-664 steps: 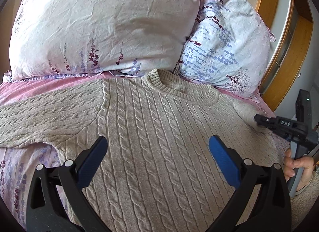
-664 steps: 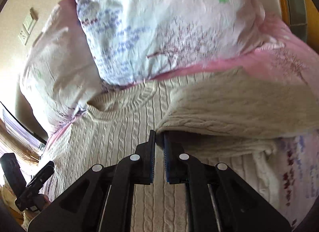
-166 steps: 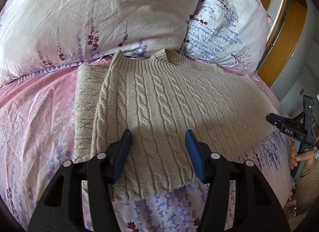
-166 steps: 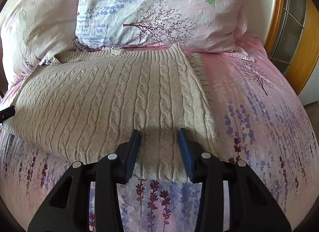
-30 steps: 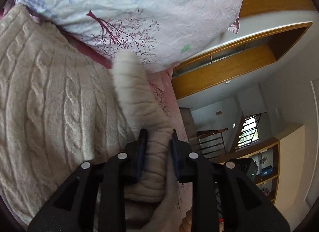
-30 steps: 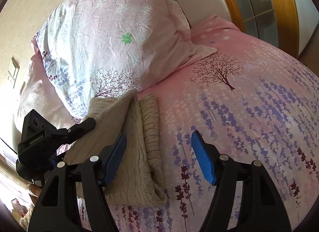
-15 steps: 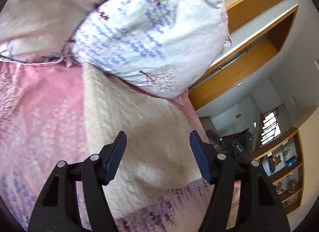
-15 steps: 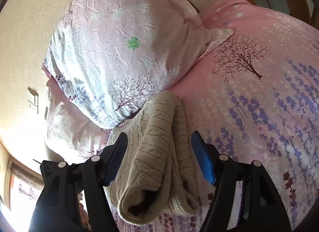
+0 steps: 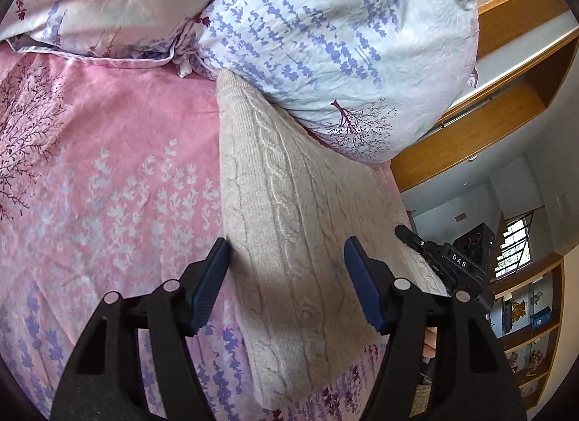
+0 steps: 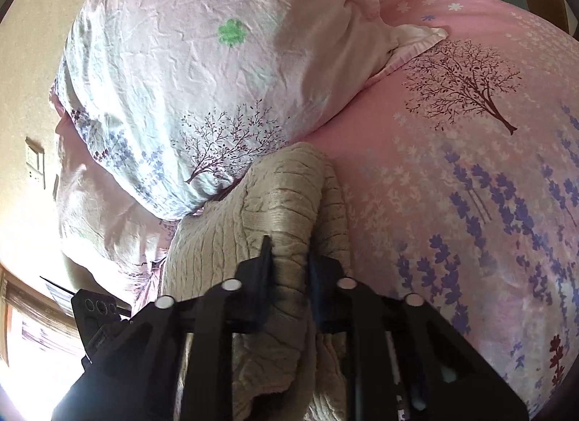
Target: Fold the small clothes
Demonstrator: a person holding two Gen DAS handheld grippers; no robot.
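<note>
The far end of the folded beige cable-knit sweater (image 9: 289, 225) runs in under the blue-flowered pillow (image 9: 340, 48), so that end is hidden in the left wrist view, and its near corner is cut off behind the black frame of the left hand-held gripper (image 9: 286, 280). In the right wrist view the same sweater (image 10: 275, 204) shows as a thick bundle of layers whose lower part disappears behind the right hand-held gripper (image 10: 287, 265), and how many layers it has cannot be counted. The sweater lies on the pink floral bed cover (image 9: 108, 175), butted against the pillows. The left hand-held gripper hovers with its blue pads (image 9: 211, 283) set apart, one beside the sweater's left edge and the other over the knit; whether they touch the fabric is hard to tell. The right hand-held gripper's jaws are closing, with a raised fold of the knit between them, and the pads look pressed onto it, though the tips are blurred. The other hand-held gripper appears in each view only in part: a black body marked with letters at the sweater's right edge in the left view, a dark block at the lower left in the right view. A pale pink pillow (image 10: 202, 59) with a green clover print fills the upper left there. Wooden shelves (image 9: 532, 316) at the far right hold small items too tiny to name.
</note>
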